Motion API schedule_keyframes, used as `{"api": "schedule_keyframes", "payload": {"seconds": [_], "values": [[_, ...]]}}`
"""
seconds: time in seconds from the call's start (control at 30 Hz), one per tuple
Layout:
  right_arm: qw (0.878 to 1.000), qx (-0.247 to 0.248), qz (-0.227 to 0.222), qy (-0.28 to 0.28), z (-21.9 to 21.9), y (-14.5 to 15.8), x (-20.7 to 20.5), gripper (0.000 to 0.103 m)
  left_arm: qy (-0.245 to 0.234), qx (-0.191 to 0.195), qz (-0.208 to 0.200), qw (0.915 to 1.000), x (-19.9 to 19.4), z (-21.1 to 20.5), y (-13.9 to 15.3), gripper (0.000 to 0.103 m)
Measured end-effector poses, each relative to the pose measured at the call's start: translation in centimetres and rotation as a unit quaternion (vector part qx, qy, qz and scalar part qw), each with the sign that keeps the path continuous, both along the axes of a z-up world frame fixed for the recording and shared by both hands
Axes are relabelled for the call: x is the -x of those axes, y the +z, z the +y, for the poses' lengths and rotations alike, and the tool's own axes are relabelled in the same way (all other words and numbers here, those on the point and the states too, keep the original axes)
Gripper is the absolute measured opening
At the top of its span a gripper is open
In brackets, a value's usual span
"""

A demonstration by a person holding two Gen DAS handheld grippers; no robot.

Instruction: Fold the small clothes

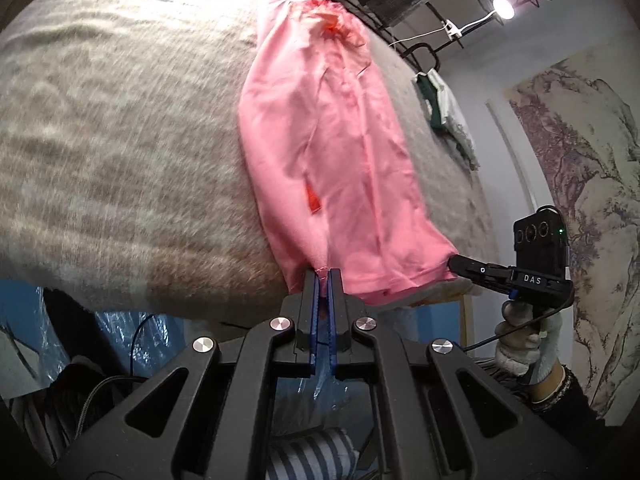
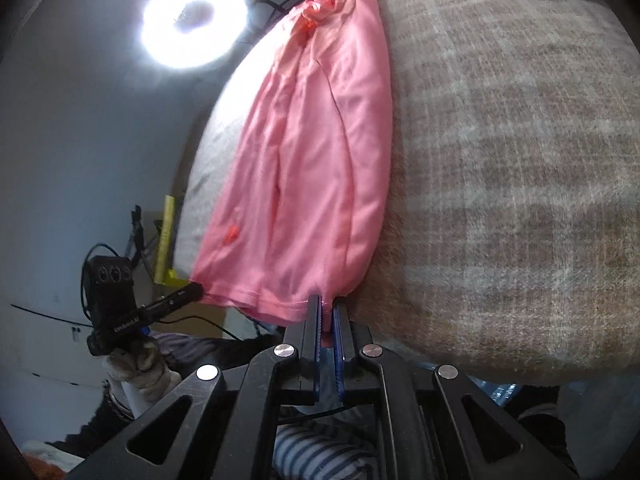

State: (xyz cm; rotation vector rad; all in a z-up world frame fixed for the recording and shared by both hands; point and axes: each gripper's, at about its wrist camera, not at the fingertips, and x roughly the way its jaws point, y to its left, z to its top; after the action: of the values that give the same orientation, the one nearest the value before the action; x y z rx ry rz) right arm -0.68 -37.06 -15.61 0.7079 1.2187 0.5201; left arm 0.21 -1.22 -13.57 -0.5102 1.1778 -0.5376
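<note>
Both grippers are clamped on the hem of the pink garment (image 1: 328, 152). Seen from its own camera, the left gripper (image 1: 323, 276) has its blue-lined fingers (image 1: 316, 300) pinched nearly together with a fringe of pink fabric caught between them, at the garment's near edge. The right gripper (image 1: 460, 263) appears in that same view off to the garment's far hem corner, its dark tip biting that corner, with a gloved hand (image 1: 524, 344) on the handle below. The right wrist view confirms it: the right gripper's jaws stand close with pink cloth between them, and the left gripper sits at the opposite hem corner.

The garment lies stretched lengthwise on the grey-beige blanket (image 1: 120, 140), its hem pulled to the blanket's near edge and its gathered, darker end lying far from the grippers. It looks already narrowed: long lengthwise creases and overlapping layers suggest the sides have been folded inward, though I cannot say exactly how many layers there are.

Judging from this, the lengthwise fold seems done and the hem is held taut at both corners. What appears left is carrying the hem toward the garment's far end to halve it, then smoothing it flat. Other clothes (image 1: 444, 108) sit beyond the garment on the blanket's far side, seemingly waiting.
</note>
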Motion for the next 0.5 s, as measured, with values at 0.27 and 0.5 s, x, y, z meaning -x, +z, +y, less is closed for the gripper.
{"api": "schedule_keyframes", "payload": {"seconds": [0.27,0.5], "values": [[0.999,-0.020,-0.024,-0.020,-1.2,2.3,-3.2,0.002,-0.002,-0.007,-0.022,0.9997,-3.6,-0.7,2.3,0.001],[0.999,-0.003,-0.041,0.005,-2.3,4.1,-7.6,0.002,0.007,-0.027,-0.039,0.9989,-9.0,-0.8,3.9,0.001]]}}
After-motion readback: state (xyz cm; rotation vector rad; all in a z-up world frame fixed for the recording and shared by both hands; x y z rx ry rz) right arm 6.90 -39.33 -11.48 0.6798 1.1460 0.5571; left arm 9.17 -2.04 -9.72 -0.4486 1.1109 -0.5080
